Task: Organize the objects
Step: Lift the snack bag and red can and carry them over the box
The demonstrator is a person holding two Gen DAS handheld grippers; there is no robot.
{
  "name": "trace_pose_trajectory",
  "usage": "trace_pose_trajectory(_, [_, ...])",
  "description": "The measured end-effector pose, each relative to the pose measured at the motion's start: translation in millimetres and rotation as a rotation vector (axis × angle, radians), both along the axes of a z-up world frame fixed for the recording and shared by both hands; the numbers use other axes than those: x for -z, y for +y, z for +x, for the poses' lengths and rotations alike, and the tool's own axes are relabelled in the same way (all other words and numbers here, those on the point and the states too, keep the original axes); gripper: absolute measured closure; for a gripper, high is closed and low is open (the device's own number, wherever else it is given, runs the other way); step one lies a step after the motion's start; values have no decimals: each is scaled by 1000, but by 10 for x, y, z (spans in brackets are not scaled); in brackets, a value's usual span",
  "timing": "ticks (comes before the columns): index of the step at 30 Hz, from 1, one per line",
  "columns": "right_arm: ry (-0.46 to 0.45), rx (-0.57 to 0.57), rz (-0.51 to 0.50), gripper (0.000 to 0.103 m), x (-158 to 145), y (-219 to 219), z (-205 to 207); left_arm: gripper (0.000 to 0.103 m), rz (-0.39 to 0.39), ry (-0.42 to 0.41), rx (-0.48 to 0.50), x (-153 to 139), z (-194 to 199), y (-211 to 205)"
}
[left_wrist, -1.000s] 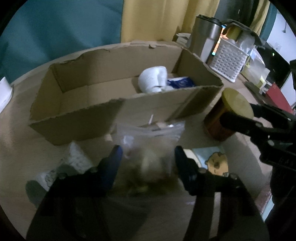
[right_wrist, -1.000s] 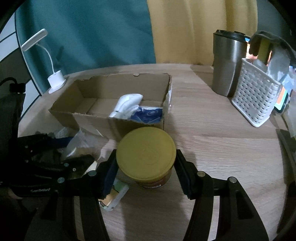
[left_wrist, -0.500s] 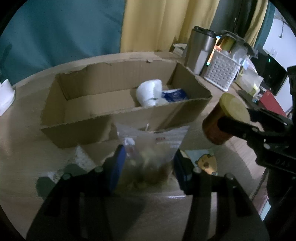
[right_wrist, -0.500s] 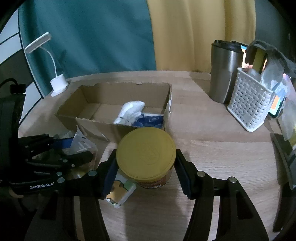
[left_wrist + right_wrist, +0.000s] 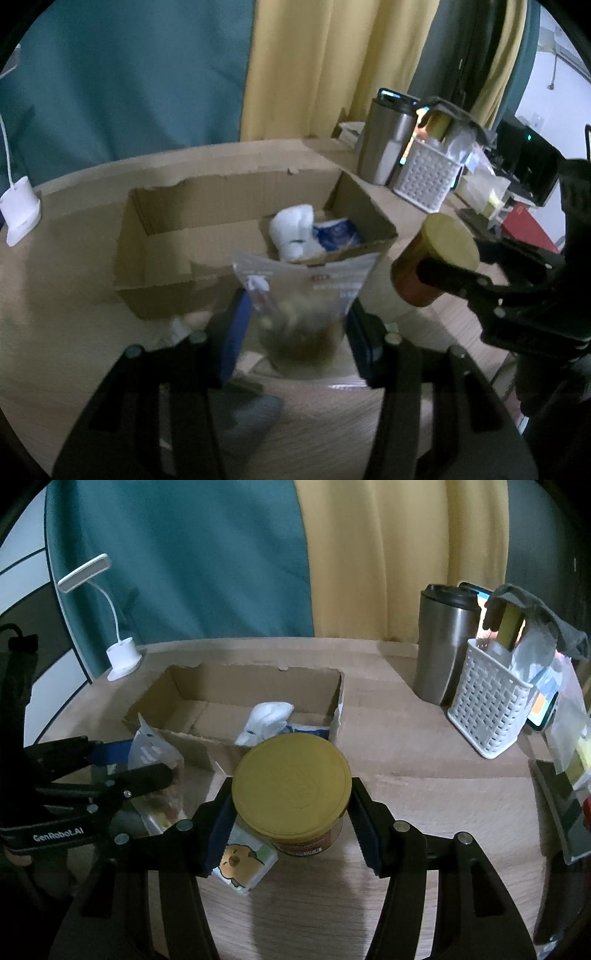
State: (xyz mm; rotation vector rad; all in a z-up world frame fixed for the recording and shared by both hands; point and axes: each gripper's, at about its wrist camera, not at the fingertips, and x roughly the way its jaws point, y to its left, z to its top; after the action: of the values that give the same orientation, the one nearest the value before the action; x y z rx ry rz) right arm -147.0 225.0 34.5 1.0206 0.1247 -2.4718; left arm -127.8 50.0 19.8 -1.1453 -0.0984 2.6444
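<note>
Overhead, left tool (image 5: 297,325) clenched on clear snack bag (image 5: 301,295), held above desk (image 5: 424,786) just before near wall of cardboard box (image 5: 177,291). Right tool (image 5: 291,812) grasping yellow-lidded can (image 5: 291,781) by its sides, beside box's right corner. White cloth (image 5: 267,718) and blue packet (image 5: 336,234) lie inside box. Cartoon card pack (image 5: 242,862) sits under can.

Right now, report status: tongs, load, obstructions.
Left tongs shut on clear plastic snack bag. Right tongs shut on yellow-lidded round can. Open cardboard box ahead, path unobstructed.
</note>
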Motion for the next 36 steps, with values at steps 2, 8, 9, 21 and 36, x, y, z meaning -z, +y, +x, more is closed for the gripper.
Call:
trace_pose_trajectory(2, [7,-1,-1,41,-32,2,10,52,3,11,-4,-37,6,-17])
trace_pose_trajectory(8, [26,-2,-4,41,-120,-5,15,52,14,33,-10,-146,23,-57])
trace_pose_trajectory(9, [27,-1,-4,41,-126,-5,13,52,15,37,-12,-162,23,-61])
trace_pose_trajectory(21, [56,-8,-15,41,-245,2,-25,52,24,77,-25,-338,-22,-121])
trace_pose_trajectory(36, [71,-19,-31,41,-326,-14,-158,52,32,96,-39,-453,-170,-163])
